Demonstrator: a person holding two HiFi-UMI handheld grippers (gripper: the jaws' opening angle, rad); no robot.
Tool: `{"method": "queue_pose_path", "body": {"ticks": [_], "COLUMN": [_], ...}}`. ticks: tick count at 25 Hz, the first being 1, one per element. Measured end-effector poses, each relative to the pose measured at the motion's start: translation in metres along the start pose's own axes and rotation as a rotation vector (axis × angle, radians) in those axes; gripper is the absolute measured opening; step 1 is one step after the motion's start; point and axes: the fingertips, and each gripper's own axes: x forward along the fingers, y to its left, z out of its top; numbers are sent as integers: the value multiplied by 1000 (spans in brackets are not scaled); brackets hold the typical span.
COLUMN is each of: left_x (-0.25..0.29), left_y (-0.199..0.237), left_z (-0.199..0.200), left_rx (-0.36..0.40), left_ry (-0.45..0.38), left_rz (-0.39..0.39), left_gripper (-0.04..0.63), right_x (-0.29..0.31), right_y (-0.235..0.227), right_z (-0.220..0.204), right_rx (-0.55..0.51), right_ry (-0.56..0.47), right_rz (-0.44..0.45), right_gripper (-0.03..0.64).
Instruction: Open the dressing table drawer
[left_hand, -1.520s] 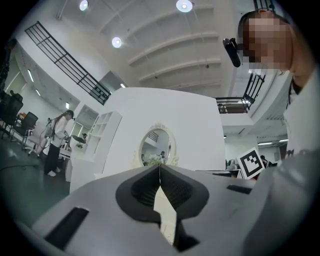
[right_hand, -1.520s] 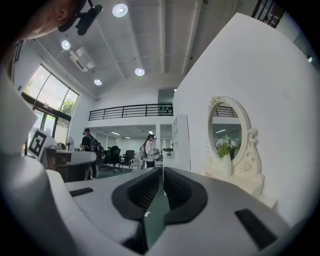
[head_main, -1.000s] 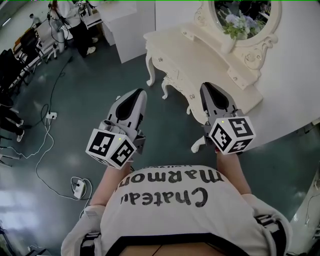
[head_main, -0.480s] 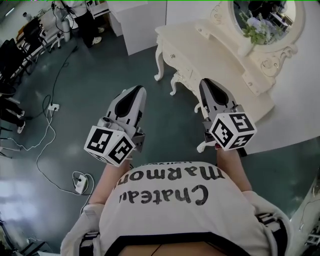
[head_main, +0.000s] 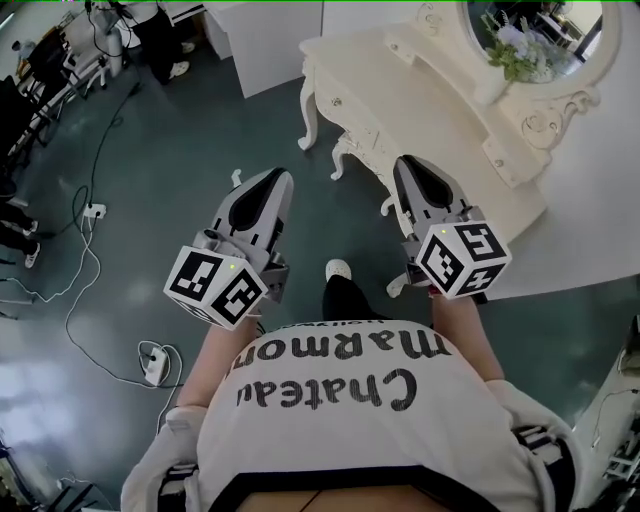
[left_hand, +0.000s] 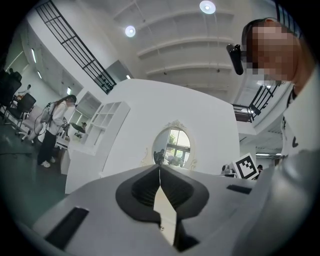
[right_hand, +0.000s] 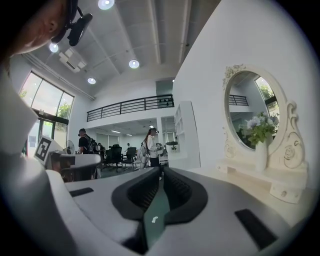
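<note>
The cream dressing table (head_main: 400, 95) stands at the upper right of the head view, with an oval mirror (head_main: 545, 30) and a vase of flowers (head_main: 497, 75) on it. Its front drawer (head_main: 345, 110) is closed and carries a small knob. My right gripper (head_main: 405, 162) hangs just in front of the table's carved front edge, jaws together and empty. My left gripper (head_main: 278, 175) is over the floor to the left of the table, also shut and empty. The right gripper view shows shut jaws (right_hand: 163, 172) beside the mirror (right_hand: 250, 107). The left gripper's shut jaws (left_hand: 160, 169) point at the mirror (left_hand: 172, 147).
A white cabinet (head_main: 260, 40) stands beyond the table. Cables and a power strip (head_main: 152, 365) lie on the dark floor at left. Another person (head_main: 150, 30) stands at the far left, near chairs. My own shoe (head_main: 338, 270) shows between the grippers.
Both grippers have moved forward toward the dressing table, still shut. A shoe has stepped into view between them.
</note>
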Motion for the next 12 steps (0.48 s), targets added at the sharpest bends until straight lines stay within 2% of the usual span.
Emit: {"method": "queue_pose_path", "body": {"ticks": [7,12], "left_x": [38,89], "left_y": [18,39], "left_z": [8,23], "left_rx": [34,38], "left_ry": [-22,-63], "left_rz": [6,15], "left_gripper": [23,23], "right_x": [38,79], "right_y": [-30,-73], "right_z": [5,18], "right_rx": [-1,-2], "right_ry": [-15,-26], "right_rz": [21,29], "right_gripper": [44,44]}}
